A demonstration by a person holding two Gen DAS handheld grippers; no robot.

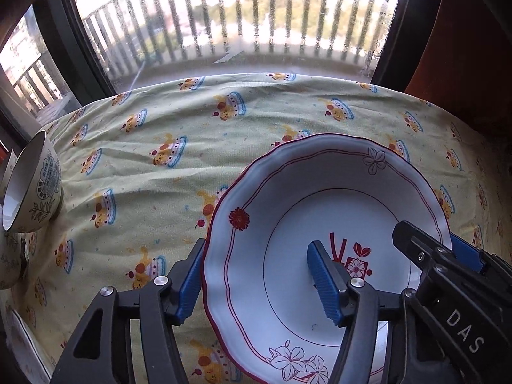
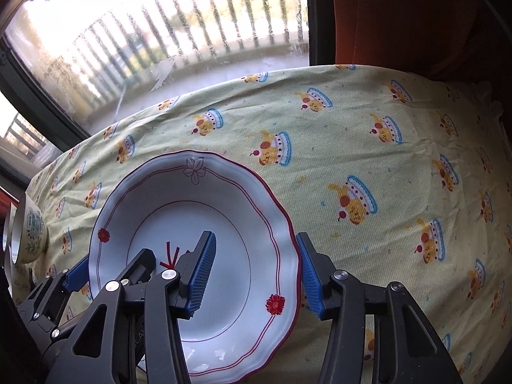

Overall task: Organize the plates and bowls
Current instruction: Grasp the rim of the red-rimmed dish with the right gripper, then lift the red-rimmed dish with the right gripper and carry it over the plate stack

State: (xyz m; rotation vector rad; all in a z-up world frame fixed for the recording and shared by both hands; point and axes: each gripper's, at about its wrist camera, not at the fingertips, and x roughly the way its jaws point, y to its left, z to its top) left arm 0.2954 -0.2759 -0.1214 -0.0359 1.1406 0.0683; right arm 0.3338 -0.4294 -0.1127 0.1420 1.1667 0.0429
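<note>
Plate (image 1: pixel 288 211) rim straddled by both grippers' spread fingers, floral bowl (image 1: pixel 30 185) clearest in left view

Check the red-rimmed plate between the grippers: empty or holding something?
Empty. The plate shows only its bare white well and printed red motifs in both wrist views; no food or dish sits in it.

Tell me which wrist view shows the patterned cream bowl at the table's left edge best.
Left wrist view: the patterned cream bowl appears large, its dark floral motif and white interior legible, tipped toward the camera beside other crockery. The right wrist view shows the same bowl only small at the frame edge, partly cut off.
</note>
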